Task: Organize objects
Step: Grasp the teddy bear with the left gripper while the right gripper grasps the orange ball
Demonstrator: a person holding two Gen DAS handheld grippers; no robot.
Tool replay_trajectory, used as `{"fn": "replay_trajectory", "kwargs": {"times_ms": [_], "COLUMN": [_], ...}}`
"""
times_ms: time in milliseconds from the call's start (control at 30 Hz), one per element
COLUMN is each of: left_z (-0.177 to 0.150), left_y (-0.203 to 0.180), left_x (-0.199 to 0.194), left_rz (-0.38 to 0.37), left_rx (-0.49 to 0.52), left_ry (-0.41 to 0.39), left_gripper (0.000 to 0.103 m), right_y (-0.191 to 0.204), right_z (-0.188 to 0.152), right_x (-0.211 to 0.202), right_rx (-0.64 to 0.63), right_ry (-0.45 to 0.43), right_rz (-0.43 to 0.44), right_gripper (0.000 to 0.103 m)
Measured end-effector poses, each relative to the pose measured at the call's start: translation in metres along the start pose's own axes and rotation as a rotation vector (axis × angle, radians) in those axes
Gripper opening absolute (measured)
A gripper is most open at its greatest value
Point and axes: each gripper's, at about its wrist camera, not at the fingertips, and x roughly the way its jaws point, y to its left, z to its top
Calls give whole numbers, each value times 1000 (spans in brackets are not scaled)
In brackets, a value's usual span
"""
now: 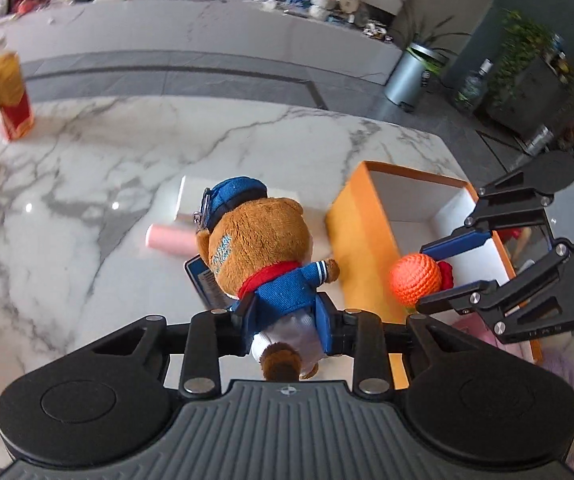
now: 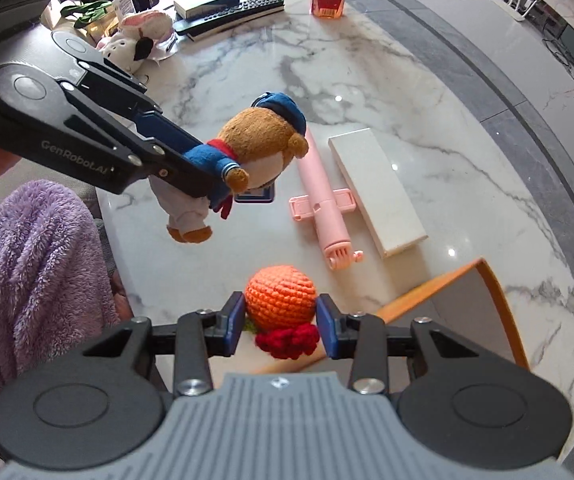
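From the left wrist, the left claw (image 1: 283, 320) is clamped on the bear (image 1: 265, 256) at its blue-jacketed waist, lifted clear of the worktop (image 1: 87, 184); its plush gives under the pads, so it looks light and soft (a firm mid-body hold suits it). The orange box (image 1: 361, 240) stands open just beside. From the right wrist, the right claw (image 2: 280, 320) pinches the crocheted ball (image 2: 280, 294) by its sides, above the worktop near the box's edge; its yarn likely grips well and squashes.
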Motion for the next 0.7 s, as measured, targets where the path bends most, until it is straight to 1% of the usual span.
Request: {"fn": "replay_trajectory", "kwargs": {"times_ms": [67, 133, 200, 300, 400, 467, 533, 633, 700], "left_z": [6, 11, 15, 21, 24, 23, 22, 12, 10], "left_y": [-26, -58, -91, -134, -168, -183, -191, -195, -196], "left_x": [-8, -12, -8, 11, 39, 66, 92, 128, 149], "left_rz": [-34, -75, -108, -126, -133, -132, -135, -143, -149], "left_rx": [112, 253, 379, 516, 644, 727, 780, 895, 948], "left_ry": [-13, -16, 3, 52, 108, 166, 230, 315, 368], "left_gripper": [35, 35, 35, 35, 35, 35, 35, 35, 35], "right_y": [-3, -9, -17, -30, -44, -52, -59, -66, -72], "right_z": [-16, -33, -52, -78, -102, -116, -127, -139, -144], "right_x": [-17, -27, -34, -38, -38, -37, -33, -23, -15], "right_rx": [13, 29, 52, 103, 159, 192, 214, 233, 241], "right_ry": [-9, -9, -3, 14, 28, 29, 34, 43, 46], "right_rz": [-23, -43, -60, -87, -117, -121, -117, -93, -73], "right_gripper": [41, 41, 41, 41, 41, 41, 41, 41, 41]}}
